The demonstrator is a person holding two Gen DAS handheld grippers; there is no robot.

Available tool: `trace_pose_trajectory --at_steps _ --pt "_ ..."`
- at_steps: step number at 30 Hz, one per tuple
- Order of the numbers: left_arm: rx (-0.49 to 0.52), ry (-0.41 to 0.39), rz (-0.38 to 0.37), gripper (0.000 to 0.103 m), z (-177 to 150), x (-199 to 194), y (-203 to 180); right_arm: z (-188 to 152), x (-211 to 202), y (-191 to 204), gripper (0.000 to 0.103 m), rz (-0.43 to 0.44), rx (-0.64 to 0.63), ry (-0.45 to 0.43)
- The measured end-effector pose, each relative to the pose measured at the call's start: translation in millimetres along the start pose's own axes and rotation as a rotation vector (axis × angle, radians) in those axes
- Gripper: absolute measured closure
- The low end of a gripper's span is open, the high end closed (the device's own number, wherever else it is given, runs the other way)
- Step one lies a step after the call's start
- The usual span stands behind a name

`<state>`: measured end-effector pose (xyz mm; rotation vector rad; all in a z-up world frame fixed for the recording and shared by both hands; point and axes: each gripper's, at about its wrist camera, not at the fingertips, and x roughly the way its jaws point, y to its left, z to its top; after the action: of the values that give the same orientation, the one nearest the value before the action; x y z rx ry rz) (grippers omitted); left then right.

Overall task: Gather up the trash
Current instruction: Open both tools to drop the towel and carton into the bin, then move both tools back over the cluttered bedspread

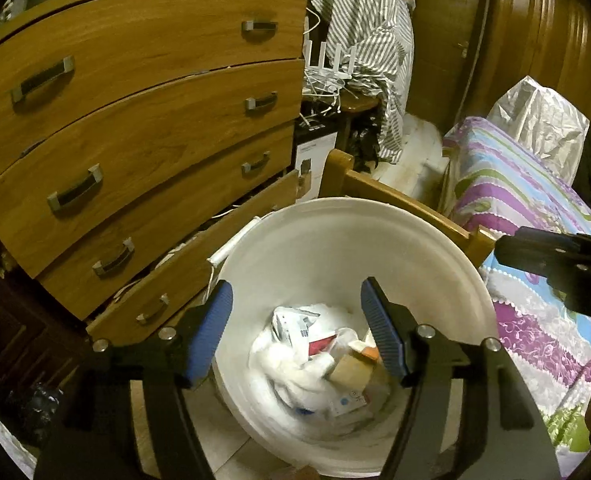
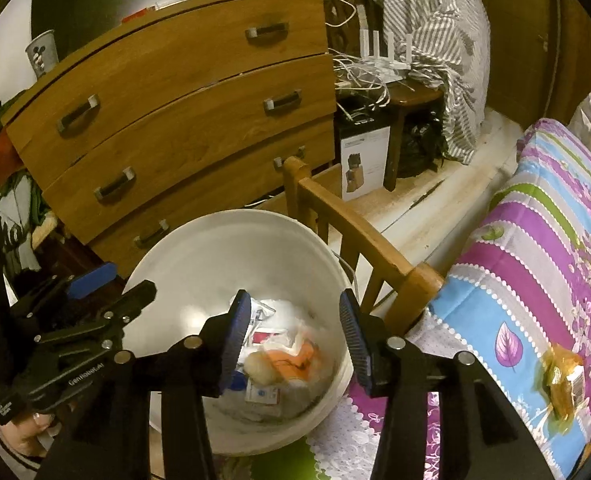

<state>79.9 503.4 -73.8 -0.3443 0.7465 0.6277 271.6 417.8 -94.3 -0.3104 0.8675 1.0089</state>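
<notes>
A white bucket (image 1: 335, 240) stands on the floor between a wooden dresser and a bed; it also shows in the right wrist view (image 2: 215, 248). Inside lies mixed trash (image 1: 327, 360): white tissue, small cartons, an orange scrap (image 2: 295, 360). My left gripper (image 1: 297, 332) is open and empty above the bucket's mouth. My right gripper (image 2: 295, 336) is open and empty over the bucket too. A yellow-orange wrapper (image 2: 563, 384) lies on the bedspread to the right. The left gripper also shows at the left of the right wrist view (image 2: 95, 296).
The wooden dresser (image 1: 135, 120) has its bottom drawer (image 1: 199, 264) ajar, close to the bucket. A wooden chair back (image 2: 355, 232) stands behind the bucket. The bed with a striped floral cover (image 2: 535, 260) is on the right. Cables, a router and a boxed item (image 2: 363, 160) sit behind.
</notes>
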Motion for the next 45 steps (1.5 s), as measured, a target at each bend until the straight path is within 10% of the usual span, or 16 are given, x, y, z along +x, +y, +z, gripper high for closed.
trace_pose_trajectory --at_steps 11,22,45 --pt "0.016 -0.010 -0.026 0.039 -8 -18 -9 -29 -29 -12 0.055 0.011 0.045 -0.038" --pt "0.084 -0.012 -0.113 0.039 -40 -42 -54 -128 -133 -26 0.028 -0.035 0.052 -0.212" --pt "0.495 0.199 -0.507 0.039 -135 -57 -373 -441 -318 -225 0.024 -0.310 0.531 -0.322"
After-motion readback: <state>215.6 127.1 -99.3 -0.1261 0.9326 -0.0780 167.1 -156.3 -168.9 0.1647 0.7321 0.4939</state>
